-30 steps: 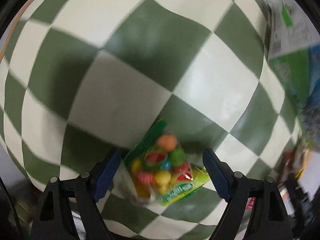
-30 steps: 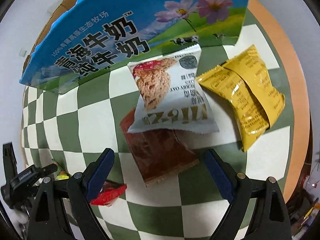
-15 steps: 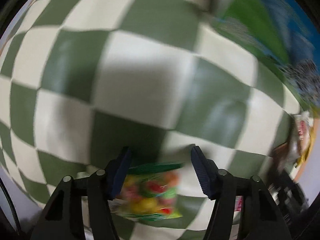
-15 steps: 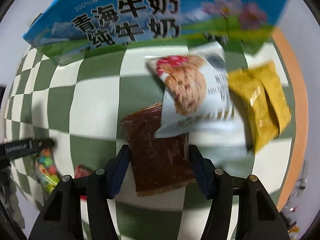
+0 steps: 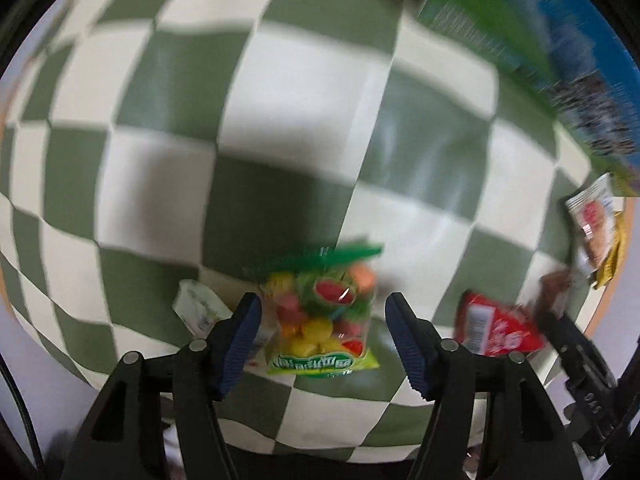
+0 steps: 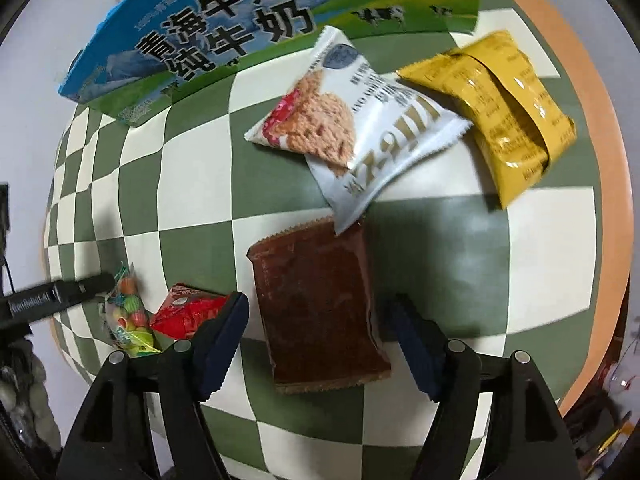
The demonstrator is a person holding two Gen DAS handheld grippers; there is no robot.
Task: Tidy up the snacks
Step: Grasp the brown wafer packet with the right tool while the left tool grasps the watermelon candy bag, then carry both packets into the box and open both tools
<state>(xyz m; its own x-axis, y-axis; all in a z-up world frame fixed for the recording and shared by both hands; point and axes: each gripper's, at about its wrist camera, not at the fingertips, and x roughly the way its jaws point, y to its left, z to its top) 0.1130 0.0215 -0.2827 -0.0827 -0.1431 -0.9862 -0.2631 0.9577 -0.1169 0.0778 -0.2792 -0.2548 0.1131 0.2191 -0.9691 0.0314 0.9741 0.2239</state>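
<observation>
A clear bag of coloured fruit candies (image 5: 320, 316) lies on the green and white checked cloth (image 5: 200, 120). My left gripper (image 5: 322, 300) points down over it. Its jaws are opening, the bag is between them, and a gap shows at each pad. A brown snack packet (image 6: 316, 304) lies between the fingers of my right gripper (image 6: 320, 302). Those jaws are opening too and stand clear of the packet's edges. The candy bag (image 6: 128, 316) and a red packet (image 6: 184, 312) show at the lower left of the right wrist view.
A blue and green milk carton box (image 6: 224, 28) stands at the back of the table. A white oat-cookie packet (image 6: 352, 136) overlaps the brown packet's top, and a yellow packet (image 6: 504, 108) lies beside it. A small white wrapper (image 5: 196, 304) sits left of the candies. The orange table edge (image 6: 608, 200) curves at the right.
Both grippers narrowed around their packets half a second ago and have since widened. The left one travelled across the cloth with the candy bag toward the red packet. The white packet has turned.
</observation>
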